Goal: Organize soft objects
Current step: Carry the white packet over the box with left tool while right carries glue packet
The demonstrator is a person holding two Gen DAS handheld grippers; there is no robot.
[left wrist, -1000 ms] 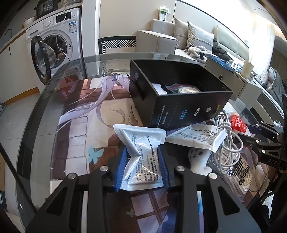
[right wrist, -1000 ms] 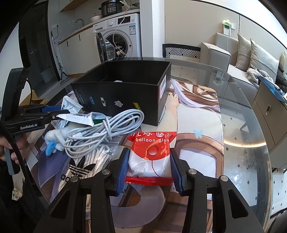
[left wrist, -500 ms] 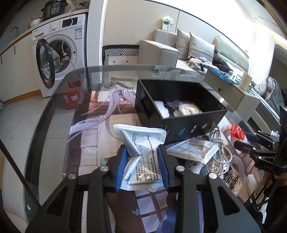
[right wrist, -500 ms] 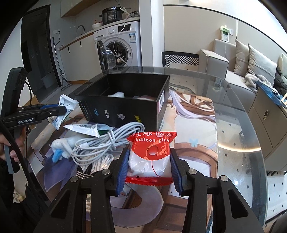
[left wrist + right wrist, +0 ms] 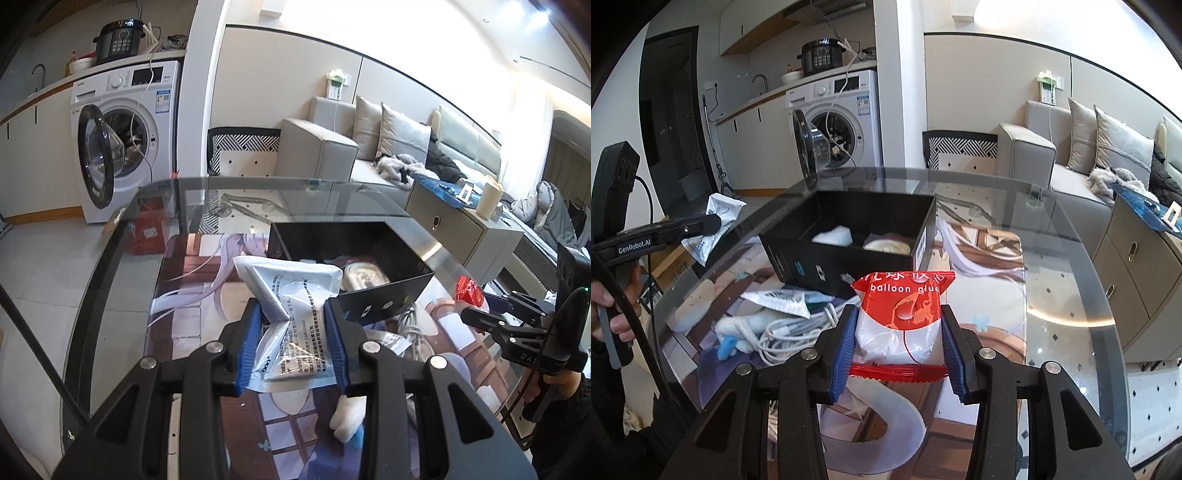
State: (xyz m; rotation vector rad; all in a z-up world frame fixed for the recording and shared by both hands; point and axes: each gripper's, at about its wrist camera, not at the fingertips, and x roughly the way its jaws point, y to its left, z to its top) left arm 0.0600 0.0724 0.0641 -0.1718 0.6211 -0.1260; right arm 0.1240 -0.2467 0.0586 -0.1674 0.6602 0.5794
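My left gripper [image 5: 293,321] is shut on a white printed plastic pouch [image 5: 295,306], held up in the air over the table's near side. In the right wrist view the same pouch [image 5: 714,221] shows at the left in that gripper [image 5: 713,223]. My right gripper [image 5: 898,328] is shut on a red and white "balloon glue" packet [image 5: 903,317], also lifted; its red end [image 5: 468,291] shows at the right of the left wrist view. Ahead stands the open black box [image 5: 849,254] [image 5: 384,291], with a white soft item [image 5: 833,235] and a pale bundle [image 5: 886,246] inside.
On the glass table [image 5: 1063,332] with its printed mat lie a white coiled cable [image 5: 790,332], another white pouch [image 5: 783,301] and a white and blue soft toy [image 5: 733,334]. A washing machine [image 5: 122,140] with its door open and a sofa [image 5: 369,147] stand beyond.
Both grippers have risen with their packets still gripped, so the box's inside now shows more from above. The pile on the table has stayed put.
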